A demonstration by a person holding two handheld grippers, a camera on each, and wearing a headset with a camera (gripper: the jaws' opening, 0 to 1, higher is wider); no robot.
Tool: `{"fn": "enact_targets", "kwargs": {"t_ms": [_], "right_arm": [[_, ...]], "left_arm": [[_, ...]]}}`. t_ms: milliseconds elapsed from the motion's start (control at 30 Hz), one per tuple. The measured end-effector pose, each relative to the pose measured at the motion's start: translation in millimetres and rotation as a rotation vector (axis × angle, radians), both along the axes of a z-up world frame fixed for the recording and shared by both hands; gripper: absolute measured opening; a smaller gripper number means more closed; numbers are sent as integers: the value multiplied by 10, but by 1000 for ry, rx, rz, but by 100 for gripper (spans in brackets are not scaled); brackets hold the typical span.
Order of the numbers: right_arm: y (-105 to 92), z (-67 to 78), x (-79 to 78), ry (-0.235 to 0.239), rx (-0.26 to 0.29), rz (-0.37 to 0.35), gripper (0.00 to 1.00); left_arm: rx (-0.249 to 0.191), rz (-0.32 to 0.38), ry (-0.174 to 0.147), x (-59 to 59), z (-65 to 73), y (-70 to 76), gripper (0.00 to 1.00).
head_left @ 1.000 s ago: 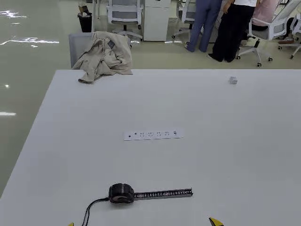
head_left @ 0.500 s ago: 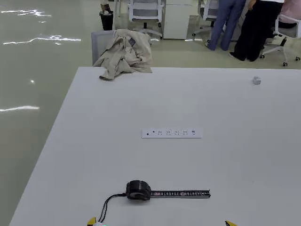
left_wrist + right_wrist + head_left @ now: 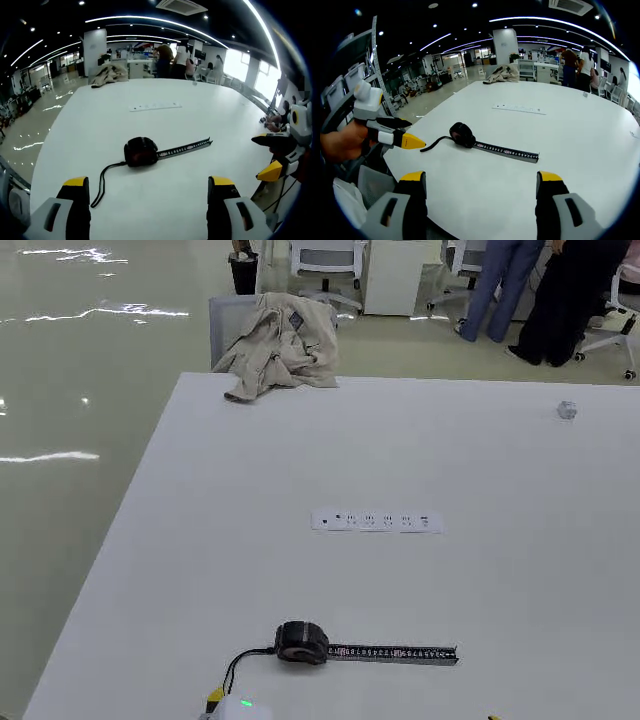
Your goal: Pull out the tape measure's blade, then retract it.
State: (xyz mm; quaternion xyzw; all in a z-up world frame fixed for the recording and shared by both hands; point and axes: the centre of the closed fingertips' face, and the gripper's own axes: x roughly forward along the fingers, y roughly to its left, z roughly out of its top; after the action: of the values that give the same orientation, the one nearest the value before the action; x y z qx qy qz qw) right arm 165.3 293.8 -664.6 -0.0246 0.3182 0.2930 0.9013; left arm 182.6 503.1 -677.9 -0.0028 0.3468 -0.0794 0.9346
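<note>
Tape measure (image 3: 301, 642) rests on the surface (image 3: 300, 460), blade (image 3: 395, 653) partly out; left claw (image 3: 147, 182) and right claw (image 3: 480, 176) gape, poised to grasp.

Tape measure (image 3: 301, 642) on table (image 3: 200, 500)

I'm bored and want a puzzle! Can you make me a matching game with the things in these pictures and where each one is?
Things:
1 tape measure
2 jacket
3 socket strip

Places:
A far left corner, draped over a chair
B middle of the table
C near edge, blade pulled out

Pairs: 1-C, 2-A, 3-B
</note>
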Motion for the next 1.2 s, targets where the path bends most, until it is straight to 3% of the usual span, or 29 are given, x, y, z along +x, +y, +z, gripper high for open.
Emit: {"fn": "enact_targets", "kwargs": {"t_ms": [200,567,733,1000,1200], "right_arm": [[-12,-40,17,9,-13,7,94],[-28,-105,54,18,-30,19,93],[-47,-144,105,19,-35,26,93],[-61,-170,158,28,-37,43,93],[-102,-181,238,22,-51,64,91]], "left_arm": [[1,-4,0,49,-18,-43,95],[-4,84,-13,228,-17,80,95],[-19,101,10,306,-109,20,94],[-24,119,8,451,-199,-104,91],[-12,131,1,557,-240,-102,90]]}}
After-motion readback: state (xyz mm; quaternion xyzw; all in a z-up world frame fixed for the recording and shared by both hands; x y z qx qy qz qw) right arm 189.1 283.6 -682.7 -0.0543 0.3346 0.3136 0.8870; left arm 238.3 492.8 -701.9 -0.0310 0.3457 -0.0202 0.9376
